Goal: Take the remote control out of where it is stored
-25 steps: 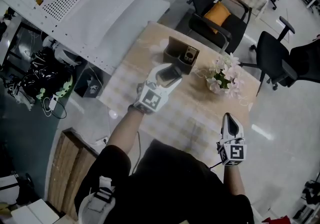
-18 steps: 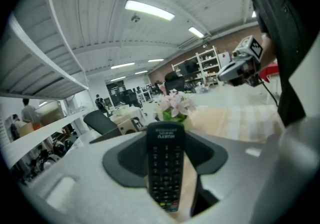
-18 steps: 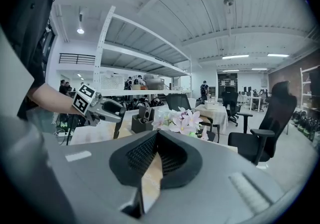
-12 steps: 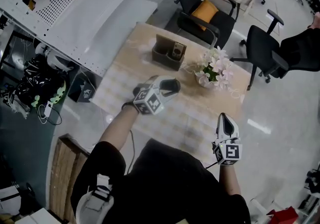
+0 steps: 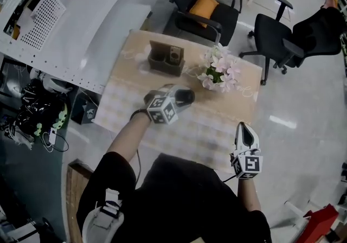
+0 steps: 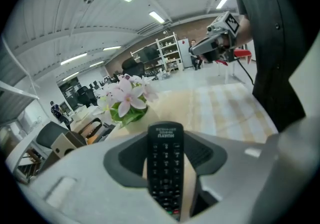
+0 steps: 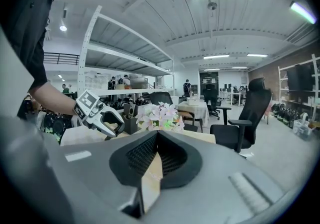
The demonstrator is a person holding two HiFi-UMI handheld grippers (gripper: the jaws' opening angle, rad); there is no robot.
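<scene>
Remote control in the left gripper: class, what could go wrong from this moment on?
1. The remote control is held over the table only by the jaws of the left gripper; a loose grip might let it slip and drop.
2. The flower pot stands close by; a sideways swing could knock it over.

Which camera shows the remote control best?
The left gripper view: the remote control stands between the left gripper's jaws, buttons facing the camera. The head view shows only a dark shape at that gripper's tip; in the right gripper view I can't make it out.
</scene>
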